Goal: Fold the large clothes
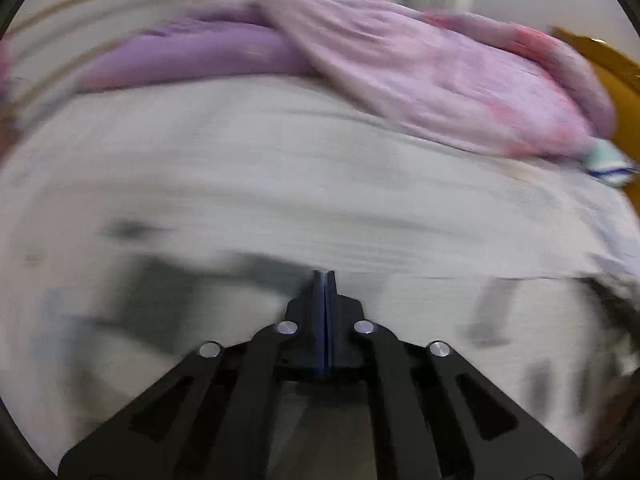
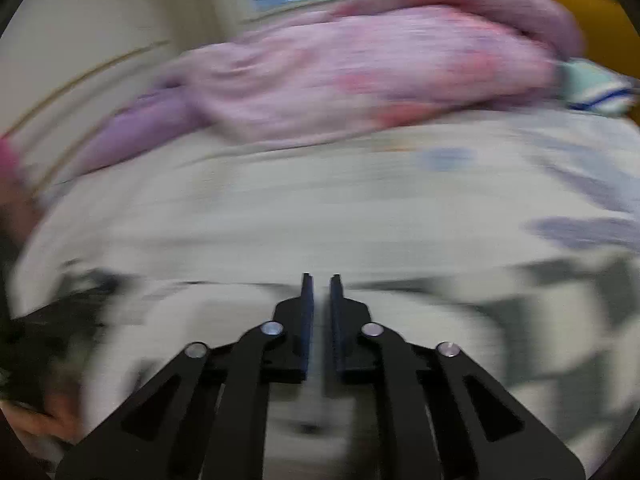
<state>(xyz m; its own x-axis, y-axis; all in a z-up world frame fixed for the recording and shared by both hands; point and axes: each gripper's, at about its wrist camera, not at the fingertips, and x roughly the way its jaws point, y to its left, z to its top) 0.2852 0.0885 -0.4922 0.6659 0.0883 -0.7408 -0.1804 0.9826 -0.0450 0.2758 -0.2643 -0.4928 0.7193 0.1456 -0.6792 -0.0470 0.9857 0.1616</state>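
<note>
Pale patterned garment (image 1: pixel 320 200) lies spread across the near bed, with the left gripper (image 1: pixel 324 276) closed empty and the right gripper (image 2: pixel 320 280) slightly parted and empty, so the next move seems to be gripping a near edge to fold.

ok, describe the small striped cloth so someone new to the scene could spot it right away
Start at the bed under its pale cover, then follow the heap of pink bedding along the far side to its right end. The small cloth is tucked there, beside the mustard-yellow furniture. It is the only mint-and-white piece, crossed by a dark blue stripe.
</note>
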